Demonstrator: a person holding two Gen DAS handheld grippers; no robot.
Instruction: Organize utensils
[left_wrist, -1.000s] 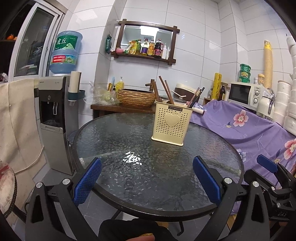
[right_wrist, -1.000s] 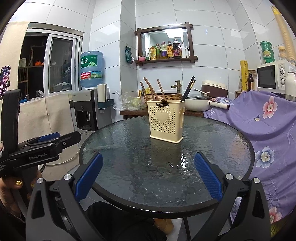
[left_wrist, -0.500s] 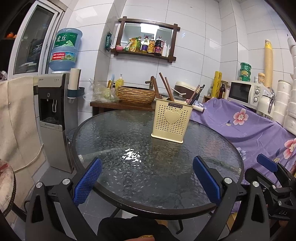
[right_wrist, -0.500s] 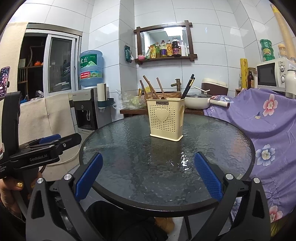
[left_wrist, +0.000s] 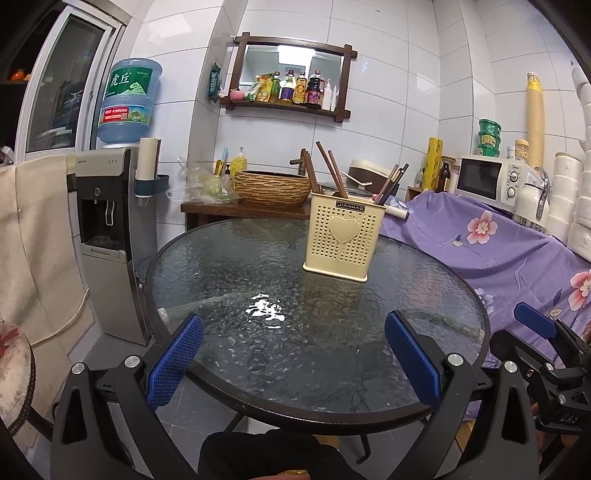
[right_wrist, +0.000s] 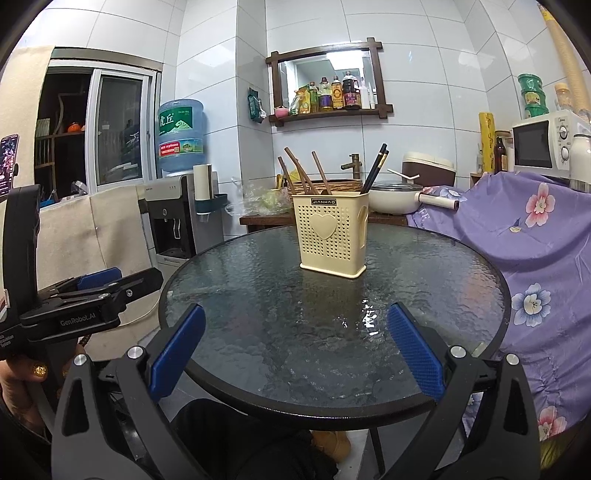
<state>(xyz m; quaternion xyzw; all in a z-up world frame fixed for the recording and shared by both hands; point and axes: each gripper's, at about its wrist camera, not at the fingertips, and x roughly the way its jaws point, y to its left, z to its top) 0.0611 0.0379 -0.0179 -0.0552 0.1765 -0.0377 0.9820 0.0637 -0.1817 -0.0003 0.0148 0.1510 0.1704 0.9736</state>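
A cream perforated utensil holder (left_wrist: 343, 239) (right_wrist: 333, 235) with a heart on its front stands upright on the far part of a round glass table (left_wrist: 258, 354) (right_wrist: 461, 295). Brown wooden utensils (right_wrist: 299, 171) lean in its left side and dark chopsticks (right_wrist: 376, 168) in its right. My left gripper (left_wrist: 293, 365) hovers open over the near table edge, nothing between its blue pads. My right gripper (right_wrist: 295, 356) is likewise open and empty over the near edge. The left gripper's body (right_wrist: 88, 301) shows at the left of the right wrist view.
A water dispenser (left_wrist: 110, 221) stands left of the table. Purple flowered cloth (left_wrist: 498, 251) covers furniture on the right, with a microwave (left_wrist: 487, 181) behind. A side table holds a woven basket (left_wrist: 271, 186) and a pot (right_wrist: 391, 197). A person's hand (right_wrist: 22, 380) holds the left gripper.
Both views have tilted slightly upward and eased back a little; the holder sits marginally higher in frame. Both grippers stay open and empty.
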